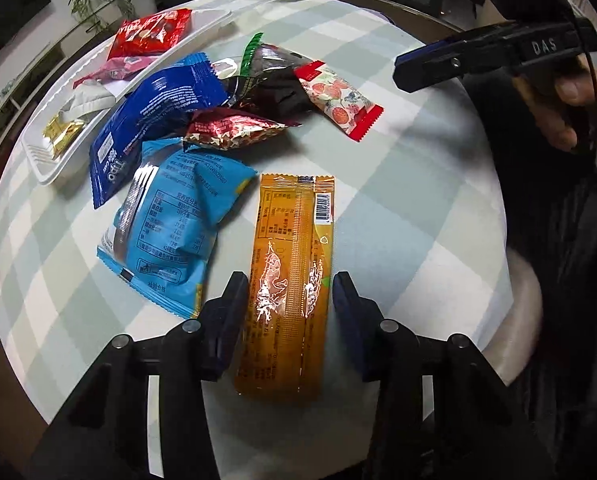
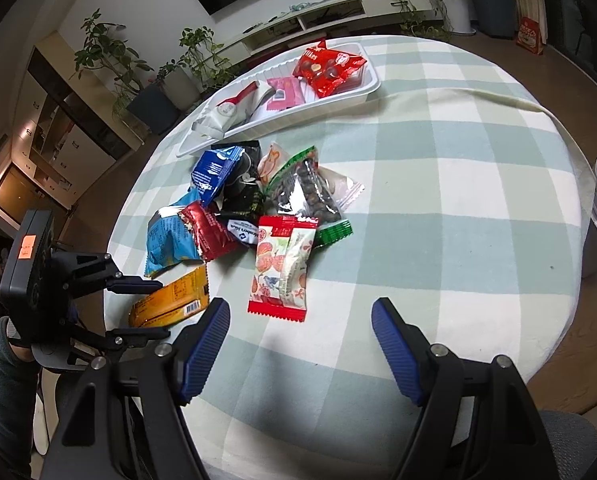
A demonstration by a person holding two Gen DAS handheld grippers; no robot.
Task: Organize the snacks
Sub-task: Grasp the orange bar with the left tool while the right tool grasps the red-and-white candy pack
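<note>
The orange packet (image 1: 288, 280), a long flat sachet of glossy foil with a ridged seam down its middle and a barcode near its far end, lies on the checked tablecloth (image 1: 418, 184) close to the table's near edge. The left gripper (image 1: 290, 292) straddles its lower half, one dark ribbed pad on each long edge. The pads look to be touching the wrapper, though from this angle I cannot tell whether they press it or only flank it.

Just beside the packet on its left sits a crinkled light blue packet (image 1: 170, 232), puffed and creased, printed with a nutrition table. Beyond it lies a dark blue packet (image 1: 146, 128) with a serrated end, then a small red foil packet (image 1: 234, 128) with a starry sheen, a dark packet with a green top (image 1: 274, 80), and a white floral packet with red serrated ends (image 1: 338, 102).

The right gripper (image 2: 300, 344) hovers above the cloth with its blue ribbed pads wide apart and nothing between them; the floral packet lies just ahead of it.

At the far edge of the round table a white oblong plastic tray (image 2: 370, 90) holds a shiny red bag (image 2: 330, 70), a pink wrapper (image 2: 284, 92) and a white sachet (image 2: 226, 114). The cloth is soft, woven in pale green and cream squares.
</note>
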